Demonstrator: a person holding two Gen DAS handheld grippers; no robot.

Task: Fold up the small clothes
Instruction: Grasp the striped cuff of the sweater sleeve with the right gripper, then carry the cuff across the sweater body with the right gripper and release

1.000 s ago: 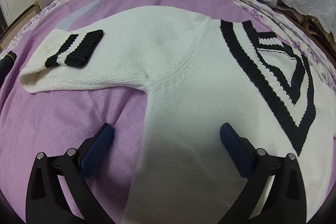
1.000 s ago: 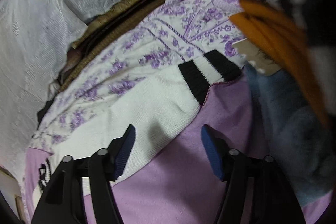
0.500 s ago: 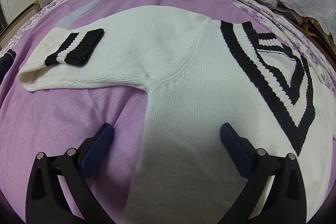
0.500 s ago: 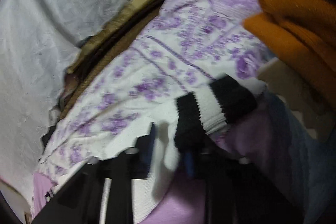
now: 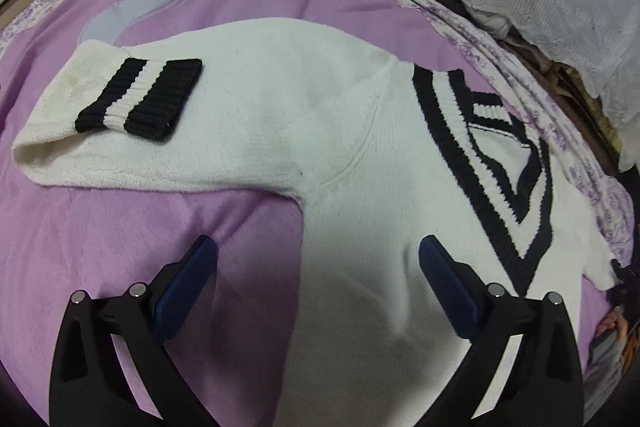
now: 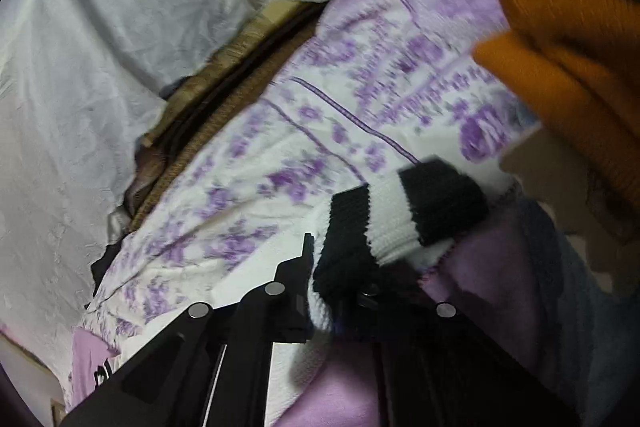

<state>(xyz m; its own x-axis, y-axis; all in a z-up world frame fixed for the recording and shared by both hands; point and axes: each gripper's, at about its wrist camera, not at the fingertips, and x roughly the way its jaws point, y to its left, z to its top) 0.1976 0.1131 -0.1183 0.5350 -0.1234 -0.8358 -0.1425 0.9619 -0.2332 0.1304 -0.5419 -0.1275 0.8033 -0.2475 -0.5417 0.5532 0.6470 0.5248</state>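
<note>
Right gripper is clamped on the striped cuff of the white sweater; its jaws have just been closing, and the cuff's black-and-white ribbing bunches between them and sticks out ahead of the tips. Left gripper hovers with its jaws wide apart, holding nothing, the sweater's side edge lying on the bed between and below its 2 blue pads.

Ahead of the left gripper the sweater lies flat, front up. Its body runs from under the fingers away to the striped V-neck, ahead and to the right, so the long axis points forward and rightward. 1 sleeve stretches off to the left, doubled back with its own cuff lying on top.

My guess at the risk: the right grip sits on the stretchy ribbing near the sleeve's end, so a quick pull across could stretch the cuff out of the jaws, or drag the shoulder and skew the body. Under it all is the purple blanket; beyond the right gripper lie a floral sheet and orange cloth.
</note>
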